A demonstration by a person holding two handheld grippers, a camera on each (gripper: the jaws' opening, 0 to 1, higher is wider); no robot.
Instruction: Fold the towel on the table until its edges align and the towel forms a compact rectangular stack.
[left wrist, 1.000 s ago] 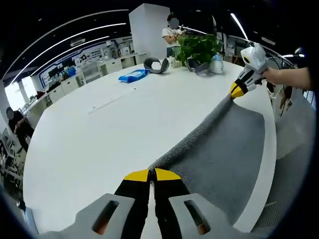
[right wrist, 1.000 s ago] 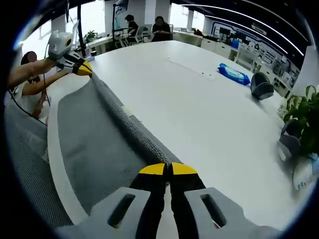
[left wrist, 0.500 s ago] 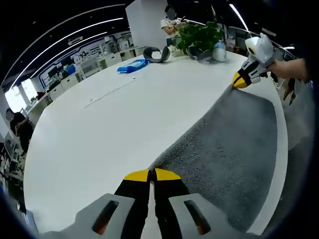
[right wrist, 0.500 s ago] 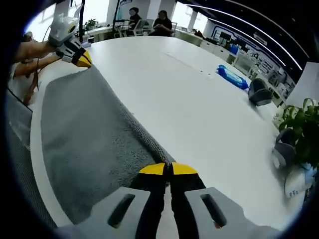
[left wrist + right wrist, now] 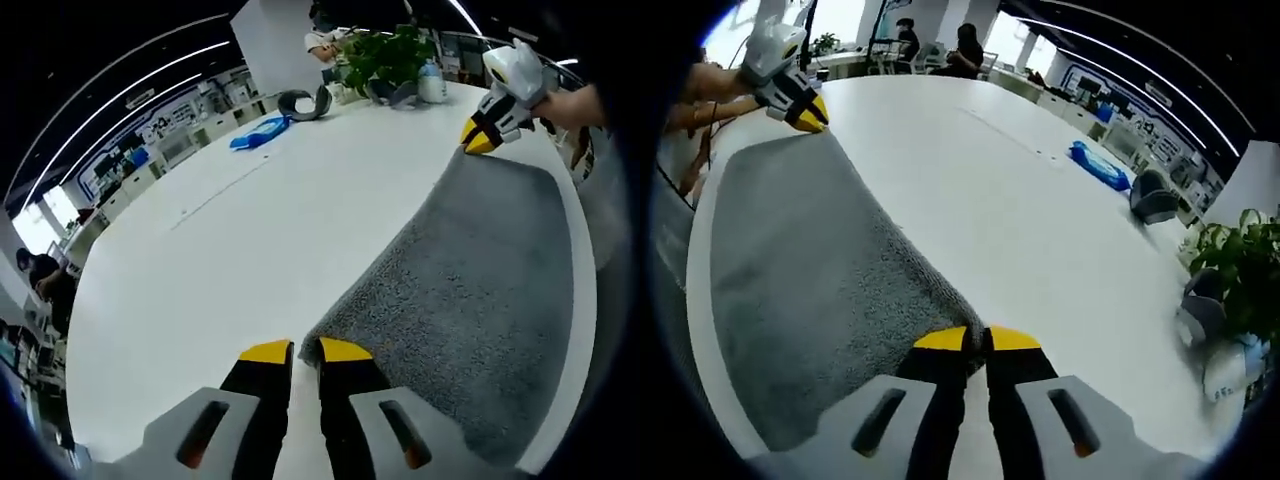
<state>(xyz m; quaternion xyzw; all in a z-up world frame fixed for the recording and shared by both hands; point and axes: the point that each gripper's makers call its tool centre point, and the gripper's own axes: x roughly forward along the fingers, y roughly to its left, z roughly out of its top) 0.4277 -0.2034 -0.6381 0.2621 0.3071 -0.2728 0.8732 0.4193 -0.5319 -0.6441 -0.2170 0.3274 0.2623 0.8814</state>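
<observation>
A grey towel (image 5: 470, 290) lies flat on the white table (image 5: 230, 250), along its near edge. My left gripper (image 5: 293, 352) stands open just short of one towel corner, with bare table in the gap between its yellow tips. The right gripper (image 5: 476, 139) shows at the towel's far corner, tips parted. In the right gripper view the towel (image 5: 790, 260) stretches away to the left gripper (image 5: 810, 112), which a hand holds. My right gripper (image 5: 978, 340) is open, its tips a little apart at the near towel corner.
At the table's far side lie a blue packet (image 5: 256, 131), a grey curved object (image 5: 303, 103), a potted plant (image 5: 385, 60) and a white bottle (image 5: 431, 84). People sit at desks in the background (image 5: 965, 45). The table edge (image 5: 585, 330) runs close beside the towel.
Both grippers brought the lifted towel edge down and forward, so the towel now lies flat. Both pairs of jaws, shut on the corners before, have parted and let go.
</observation>
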